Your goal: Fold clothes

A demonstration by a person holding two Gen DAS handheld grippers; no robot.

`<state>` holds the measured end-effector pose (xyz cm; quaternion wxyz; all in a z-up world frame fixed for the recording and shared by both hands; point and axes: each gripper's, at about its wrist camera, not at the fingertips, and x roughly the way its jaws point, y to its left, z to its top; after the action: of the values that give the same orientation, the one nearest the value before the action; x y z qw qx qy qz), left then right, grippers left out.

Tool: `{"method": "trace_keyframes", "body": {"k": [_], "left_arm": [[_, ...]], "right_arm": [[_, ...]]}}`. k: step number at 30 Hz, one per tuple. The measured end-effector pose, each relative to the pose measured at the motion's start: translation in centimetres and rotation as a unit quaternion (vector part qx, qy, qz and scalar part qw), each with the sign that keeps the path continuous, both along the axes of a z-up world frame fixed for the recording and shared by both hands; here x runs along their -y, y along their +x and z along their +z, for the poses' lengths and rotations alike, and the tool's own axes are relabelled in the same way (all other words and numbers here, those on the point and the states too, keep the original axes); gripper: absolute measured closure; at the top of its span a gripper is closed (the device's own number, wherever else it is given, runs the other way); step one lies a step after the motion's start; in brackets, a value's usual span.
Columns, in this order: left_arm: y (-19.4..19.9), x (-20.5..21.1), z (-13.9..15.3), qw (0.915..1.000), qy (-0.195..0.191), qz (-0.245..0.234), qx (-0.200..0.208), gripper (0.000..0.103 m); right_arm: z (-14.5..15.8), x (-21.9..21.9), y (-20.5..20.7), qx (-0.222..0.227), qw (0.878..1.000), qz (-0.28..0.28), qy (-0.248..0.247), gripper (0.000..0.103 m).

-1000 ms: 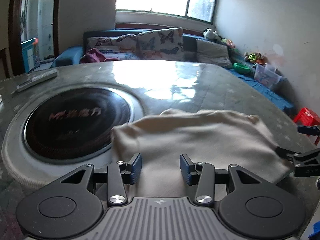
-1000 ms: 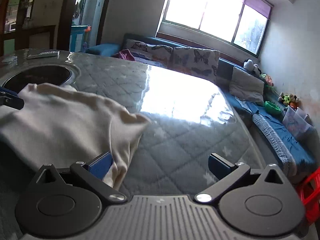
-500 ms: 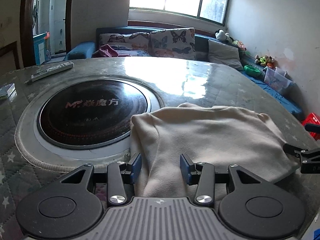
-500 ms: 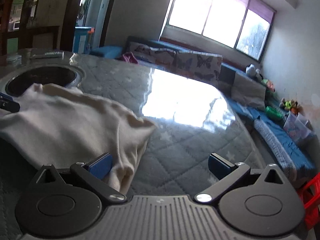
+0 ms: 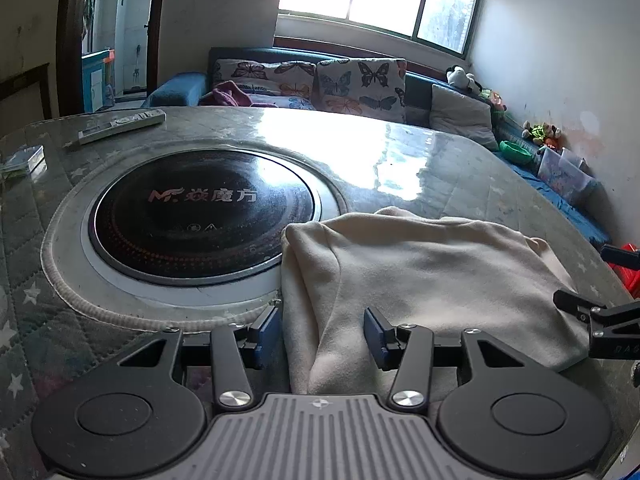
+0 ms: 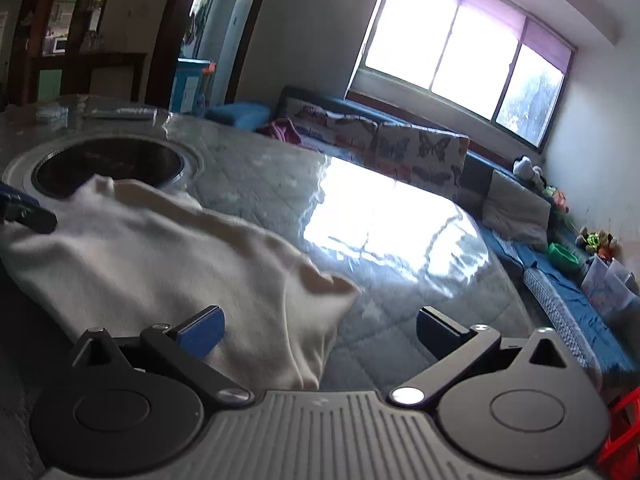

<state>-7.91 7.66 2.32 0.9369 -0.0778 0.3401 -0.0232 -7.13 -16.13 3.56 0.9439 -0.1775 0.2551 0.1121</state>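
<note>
Since the one cream garment lies in a rough folded bundle just beside the round black cooktop, its edge over the cooktop's rim, I judge folding well along but untidy. Two grippers: the left gripper is opening, the cloth loose between its jaws (nothing pinched); the right gripper stands wide, released.

The cream garment has its near edge hidden behind the left gripper; in the right wrist view its folds are blurred; the right gripper is cut off by the left view's right edge.
</note>
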Motion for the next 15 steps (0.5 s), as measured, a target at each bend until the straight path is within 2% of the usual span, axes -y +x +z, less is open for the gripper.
{"method": "trace_keyframes", "body": {"k": [4, 9, 15], "left_arm": [[-0.1, 0.0, -0.2, 1.0, -0.002, 0.002, -0.004, 0.053], [-0.3, -0.2, 0.1, 1.0, -0.007, 0.005, -0.002, 0.053], [-0.5, -0.7, 0.1, 0.9996, -0.024, 0.012, -0.007, 0.053]], "right_arm": [[-0.9, -1.1, 0.6, -0.012, 1.0, 0.01, -0.013, 0.0], [-0.1, -2.0, 0.5, 0.01, 1.0, 0.025, -0.016, 0.0], [-1.0, -3.4, 1.4, -0.009, 0.999, 0.039, -0.022, 0.0]]}}
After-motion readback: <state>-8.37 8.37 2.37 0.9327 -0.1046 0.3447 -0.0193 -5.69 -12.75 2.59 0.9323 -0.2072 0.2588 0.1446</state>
